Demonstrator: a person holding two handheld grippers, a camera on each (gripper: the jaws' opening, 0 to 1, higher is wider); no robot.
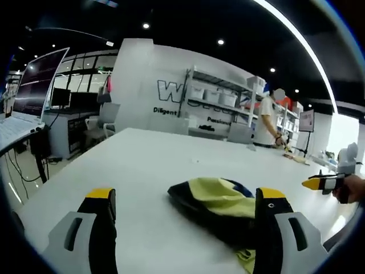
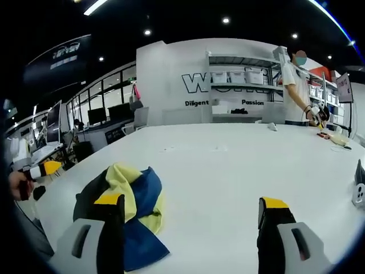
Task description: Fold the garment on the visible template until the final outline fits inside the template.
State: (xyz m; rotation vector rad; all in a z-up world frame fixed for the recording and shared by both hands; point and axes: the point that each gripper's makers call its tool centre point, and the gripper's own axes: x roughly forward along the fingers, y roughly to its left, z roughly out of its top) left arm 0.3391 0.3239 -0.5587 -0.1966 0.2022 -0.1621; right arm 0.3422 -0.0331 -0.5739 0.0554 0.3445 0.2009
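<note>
My left tool [image 1: 185, 210] is spread wide and holds nothing; my right tool [image 2: 191, 220] likewise. The garment [image 1: 219, 205], crumpled yellow, blue and black fabric, lies on the white worktop [image 1: 148, 165] near both tools. Its near edge is hidden behind a jaw in each view. Template outline: cannot make out. A person [image 2: 296, 85] stands at the far right.

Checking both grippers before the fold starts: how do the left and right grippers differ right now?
The left gripper has the crumpled garment lying between its jaws, against the right one; the right gripper has bare white table between its jaws, with the garment at its left jaw. In both, the yellow-tipped jaws stand wide apart and hold nothing.
</note>
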